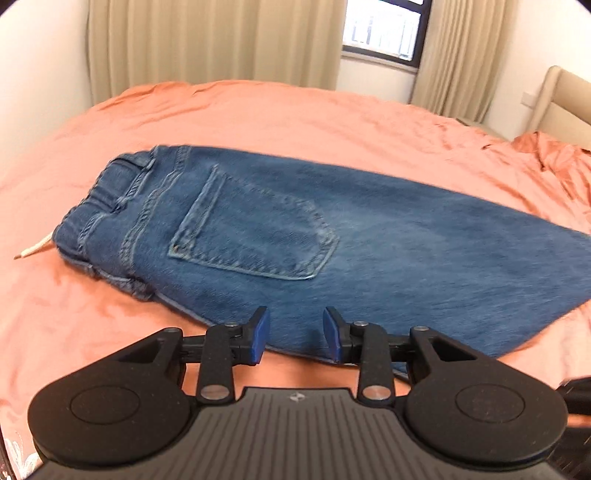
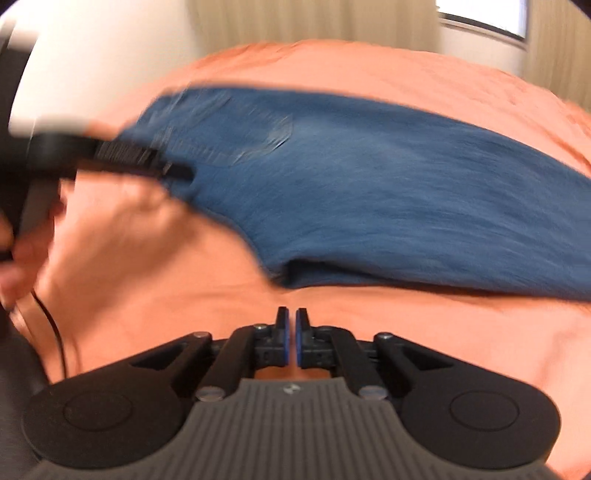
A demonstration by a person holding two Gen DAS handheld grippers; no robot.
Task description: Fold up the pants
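Note:
Blue denim pants [image 1: 332,236] lie flat on the orange bed sheet [image 1: 277,114], folded lengthwise with one leg over the other. The waistband [image 1: 107,199] is at the left and a back pocket [image 1: 255,229] faces up. My left gripper [image 1: 295,336] is open and empty, hovering over the pants' near edge. In the blurred right wrist view the pants [image 2: 388,192] stretch across the sheet. My right gripper [image 2: 293,332] is shut and empty, over bare sheet just short of the pants' near fold. The left gripper [image 2: 110,155] shows at the left, over the waist end.
A white drawstring [image 1: 35,251] sticks out from the waistband. Beige curtains [image 1: 207,40] and a window [image 1: 384,29] stand behind the bed. A padded headboard [image 1: 565,99] and rumpled sheet [image 1: 554,155] lie at the far right.

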